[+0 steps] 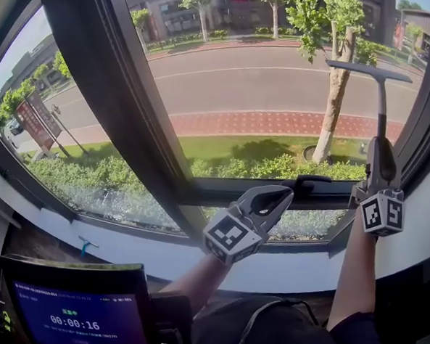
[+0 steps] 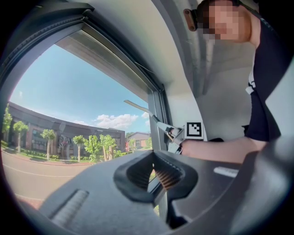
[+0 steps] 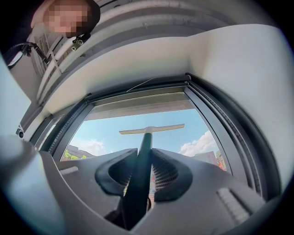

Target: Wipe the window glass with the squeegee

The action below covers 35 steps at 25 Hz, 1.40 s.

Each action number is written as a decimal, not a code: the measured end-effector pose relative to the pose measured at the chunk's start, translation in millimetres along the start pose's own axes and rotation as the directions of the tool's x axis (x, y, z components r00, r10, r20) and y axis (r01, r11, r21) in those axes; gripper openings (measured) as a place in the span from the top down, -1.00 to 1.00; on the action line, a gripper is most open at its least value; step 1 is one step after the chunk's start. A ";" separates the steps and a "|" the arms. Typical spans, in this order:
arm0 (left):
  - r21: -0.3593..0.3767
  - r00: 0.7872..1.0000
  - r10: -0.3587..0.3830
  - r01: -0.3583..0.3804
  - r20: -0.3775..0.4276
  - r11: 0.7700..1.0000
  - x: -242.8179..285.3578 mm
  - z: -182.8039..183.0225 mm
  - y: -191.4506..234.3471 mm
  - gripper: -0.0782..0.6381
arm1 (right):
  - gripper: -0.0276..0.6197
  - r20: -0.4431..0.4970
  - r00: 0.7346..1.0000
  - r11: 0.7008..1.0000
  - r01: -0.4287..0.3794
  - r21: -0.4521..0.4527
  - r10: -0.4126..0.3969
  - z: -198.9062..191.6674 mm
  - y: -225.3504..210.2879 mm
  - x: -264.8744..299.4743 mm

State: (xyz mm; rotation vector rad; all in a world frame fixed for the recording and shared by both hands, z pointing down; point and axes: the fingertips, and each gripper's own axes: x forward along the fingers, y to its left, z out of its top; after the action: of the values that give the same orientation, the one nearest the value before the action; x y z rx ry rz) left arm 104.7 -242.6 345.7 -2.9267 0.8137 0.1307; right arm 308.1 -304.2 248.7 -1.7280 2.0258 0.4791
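The squeegee [image 1: 381, 98] stands upright against the window glass [image 1: 264, 83] at the right, its blade [image 1: 372, 71] across the top. My right gripper [image 1: 381, 169] is shut on the dark handle near the lower frame. In the right gripper view the handle [image 3: 140, 170] runs up between the pads of my right gripper [image 3: 143, 172] to the pale blade [image 3: 151, 130]. My left gripper [image 1: 271, 200] hovers lower and to the left, just before the bottom frame, shut and holding nothing. In the left gripper view, past my left gripper [image 2: 154, 170], the squeegee [image 2: 140, 108] shows on the pane.
A thick dark mullion [image 1: 125, 89] splits the window into two panes. A black window handle [image 1: 309, 183] juts from the lower frame between the grippers. The white sill [image 1: 303, 271] runs below. A screen with a timer [image 1: 83, 316] sits at the lower left.
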 end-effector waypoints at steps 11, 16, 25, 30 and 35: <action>-0.019 0.999 -0.028 0.027 -0.023 0.999 3.6 -6.4 -13.6 0.77 | 0.61 -0.076 0.997 1.000 0.010 0.025 -0.008 -29.4 0.6 -36.7; -0.026 0.999 -0.040 0.039 -0.033 0.999 6.3 -8.8 -18.3 0.77 | 0.61 -0.111 0.994 0.999 0.018 0.037 -0.014 -43.1 1.4 -50.9; -0.033 0.997 -0.052 0.050 -0.052 0.998 9.5 -12.2 -23.1 0.77 | 0.61 -0.184 0.983 0.998 0.031 0.056 -0.020 -71.2 1.0 -77.6; -0.038 0.996 -0.058 0.055 -0.062 0.998 11.8 -13.9 -26.0 0.77 | 0.61 -0.241 0.970 0.996 0.044 0.073 -0.025 -92.8 -1.6 -98.1; -0.041 0.995 -0.066 0.063 -0.069 0.997 11.5 -15.7 -29.4 0.77 | 0.61 -0.278 0.960 0.994 0.056 0.093 -0.028 -108.9 -0.9 -113.2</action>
State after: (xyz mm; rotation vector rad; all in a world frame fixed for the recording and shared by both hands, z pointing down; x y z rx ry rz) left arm 130.7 -225.3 362.1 -3.0056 0.7326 0.0383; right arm 312.5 -266.5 401.1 -1.8574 2.1536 0.1233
